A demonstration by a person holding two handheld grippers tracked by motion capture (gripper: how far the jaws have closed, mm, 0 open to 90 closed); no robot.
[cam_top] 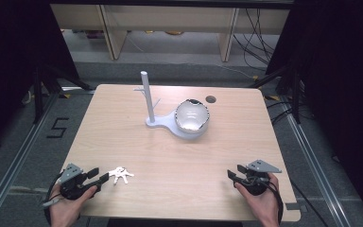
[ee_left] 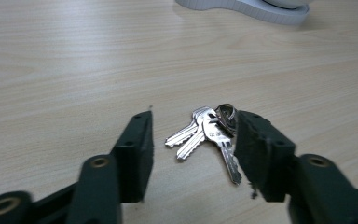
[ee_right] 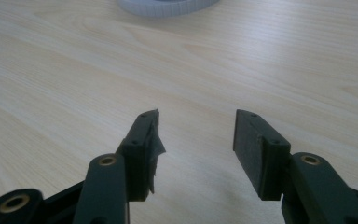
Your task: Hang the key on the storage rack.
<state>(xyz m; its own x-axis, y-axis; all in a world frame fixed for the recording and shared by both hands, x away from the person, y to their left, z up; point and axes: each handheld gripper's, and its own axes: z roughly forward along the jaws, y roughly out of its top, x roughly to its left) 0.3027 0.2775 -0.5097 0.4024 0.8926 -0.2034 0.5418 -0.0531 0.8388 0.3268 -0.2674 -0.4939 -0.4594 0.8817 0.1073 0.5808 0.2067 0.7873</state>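
Left gripper [ee_left: 193,140] fingers open, empty — bunch of keys [ee_left: 209,133] flat on the table [ee_left: 74,56] between them; light, stiff, slippery metal, likeliest gripped across the bows near the ring

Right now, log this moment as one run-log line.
left claw: open, around keys, not gripping | right claw: open, empty | keys: flat on table | stand: untouched

Looks like a lab/test rig: black curtains [cam_top: 9,71] both sides, floor rails [cam_top: 19,156], loose cables [cam_top: 257,33], "5" [cam_top: 57,127] taped on floor.
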